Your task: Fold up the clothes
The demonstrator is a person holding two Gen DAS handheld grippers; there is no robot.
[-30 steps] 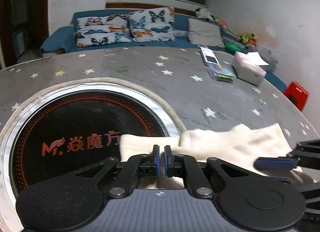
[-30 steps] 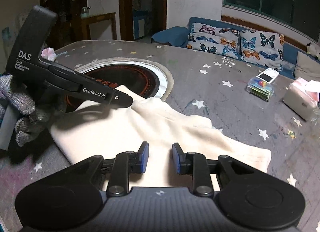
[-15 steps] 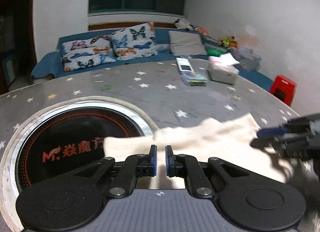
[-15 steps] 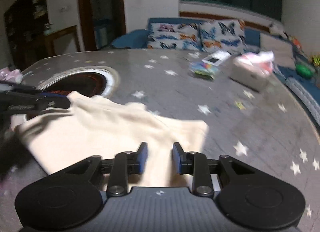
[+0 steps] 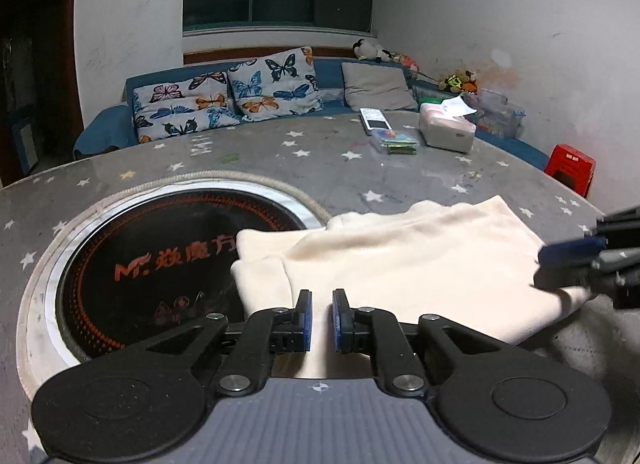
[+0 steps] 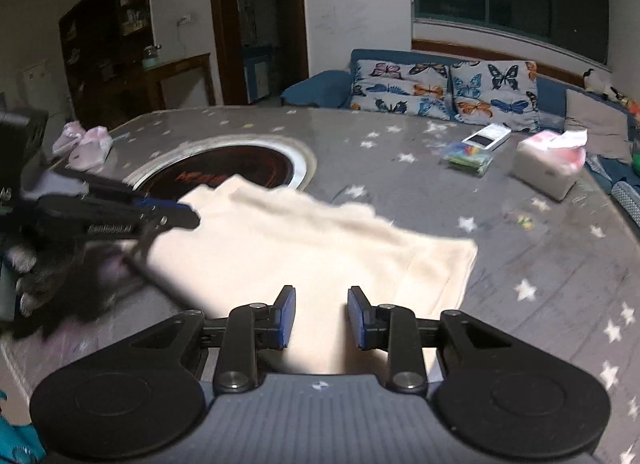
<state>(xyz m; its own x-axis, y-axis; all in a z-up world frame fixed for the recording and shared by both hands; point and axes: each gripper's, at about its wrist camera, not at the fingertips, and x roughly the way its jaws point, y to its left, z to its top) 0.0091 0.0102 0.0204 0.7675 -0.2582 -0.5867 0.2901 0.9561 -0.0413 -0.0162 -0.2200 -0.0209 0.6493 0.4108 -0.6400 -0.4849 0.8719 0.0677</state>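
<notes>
A cream garment (image 5: 400, 264) lies folded on the grey star-patterned table (image 5: 320, 167), its left end over the rim of the black hotplate (image 5: 160, 264). My left gripper (image 5: 321, 320) hovers at the garment's near edge, jaws a narrow gap apart with nothing pinched. In the right wrist view the garment (image 6: 300, 248) spreads ahead, and my right gripper (image 6: 321, 318) stands open just above its near edge, holding nothing. The left gripper (image 6: 180, 217) shows blurred at the cloth's left end, a gloved hand behind it. The right gripper (image 5: 560, 254) enters the left wrist view at the cloth's right end.
A tissue box (image 5: 448, 131), a white remote (image 5: 374, 119) and a colourful packet (image 5: 396, 141) sit at the table's far side. Small pink shoes (image 6: 86, 143) lie at the far left. A sofa with butterfly cushions (image 5: 224, 99) is behind; a red stool (image 5: 572, 167) is beyond the right edge.
The left jaws have parted a little and drawn back from the cloth. The right gripper swung toward the garment's right end. The garment now lies flatter.
</notes>
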